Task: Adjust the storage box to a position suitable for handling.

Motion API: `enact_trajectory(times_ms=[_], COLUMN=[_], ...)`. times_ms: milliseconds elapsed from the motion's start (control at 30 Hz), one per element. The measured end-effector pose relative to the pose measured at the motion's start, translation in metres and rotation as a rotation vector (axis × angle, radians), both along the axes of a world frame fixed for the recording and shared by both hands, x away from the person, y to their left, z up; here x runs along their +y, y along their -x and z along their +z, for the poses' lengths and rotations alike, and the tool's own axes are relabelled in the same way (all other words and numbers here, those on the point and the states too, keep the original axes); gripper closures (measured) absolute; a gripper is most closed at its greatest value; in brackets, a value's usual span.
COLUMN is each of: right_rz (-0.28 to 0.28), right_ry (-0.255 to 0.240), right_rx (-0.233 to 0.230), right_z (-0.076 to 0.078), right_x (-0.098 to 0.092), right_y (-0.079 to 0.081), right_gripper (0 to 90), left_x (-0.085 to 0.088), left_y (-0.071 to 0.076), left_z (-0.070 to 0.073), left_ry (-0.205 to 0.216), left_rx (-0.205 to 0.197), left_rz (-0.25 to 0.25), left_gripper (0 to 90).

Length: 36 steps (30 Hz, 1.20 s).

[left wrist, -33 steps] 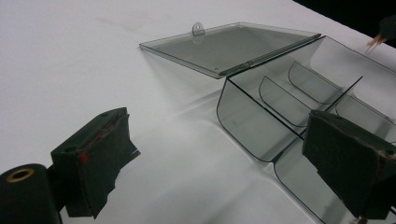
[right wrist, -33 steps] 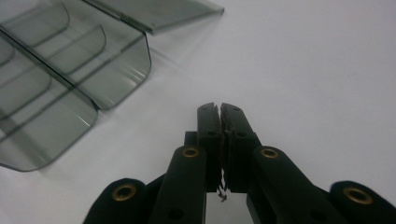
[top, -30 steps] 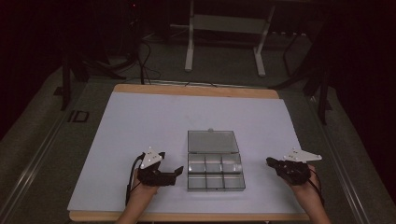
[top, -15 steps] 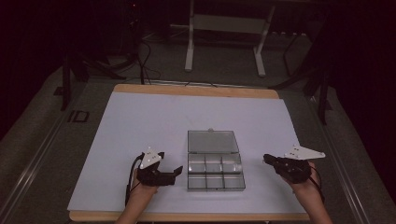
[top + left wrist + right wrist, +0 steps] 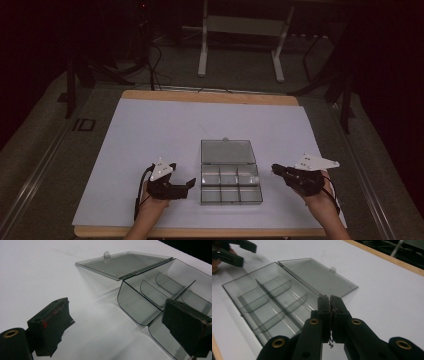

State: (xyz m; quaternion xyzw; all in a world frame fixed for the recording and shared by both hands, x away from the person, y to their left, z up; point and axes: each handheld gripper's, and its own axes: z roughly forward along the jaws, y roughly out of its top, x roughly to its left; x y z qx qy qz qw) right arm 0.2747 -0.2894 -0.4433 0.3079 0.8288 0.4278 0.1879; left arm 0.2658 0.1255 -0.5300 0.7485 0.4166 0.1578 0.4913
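Note:
A clear smoke-tinted compartment box (image 5: 230, 184) lies open near the front middle of the white table top, with its lid (image 5: 227, 151) folded flat behind it. All its compartments look empty. My left gripper (image 5: 189, 184) rests on the table just left of the box. Its jaws stand wide open (image 5: 120, 325), one on each side of the box's near corner (image 5: 140, 302), and touch nothing. My right gripper (image 5: 274, 169) hovers just right of the box and points at it. Its pads are pressed together (image 5: 329, 302), and nothing shows between them, above the box's edge (image 5: 269, 300).
The white table top (image 5: 150, 130) has a wooden rim along its far and near edges. Behind the table stand a white frame (image 5: 240, 30), dark stands and floor cables. In the right gripper view the left gripper (image 5: 234, 252) sits at the top left, beyond the box.
My right gripper has lifted a little and drifted left toward the box, still shut. The left gripper and the box have not moved.

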Motion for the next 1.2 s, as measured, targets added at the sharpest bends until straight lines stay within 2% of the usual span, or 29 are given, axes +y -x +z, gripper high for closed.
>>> enact_trajectory(times_ms=[500, 733, 1200], right_rz=[0.131, 0.182, 0.226], right_ry=[-0.019, -0.019, 0.022], right_rx=[0.017, 0.042, 0.095], right_z=[-0.008, -0.018, -0.045], right_x=[0.045, 0.065, 0.090], right_y=[0.009, 0.013, 0.014], right_gripper=[87.5, 87.5, 87.4], left_x=[0.000, 0.000, 0.001], left_y=[0.001, 0.001, 0.001], left_z=[-0.001, 0.000, -0.001], left_ry=[0.000, 0.001, -0.002], left_rx=[0.000, -0.005, -0.004], left_rz=[-0.002, -0.003, -0.004], left_gripper=[8.6, 8.6, 8.6])
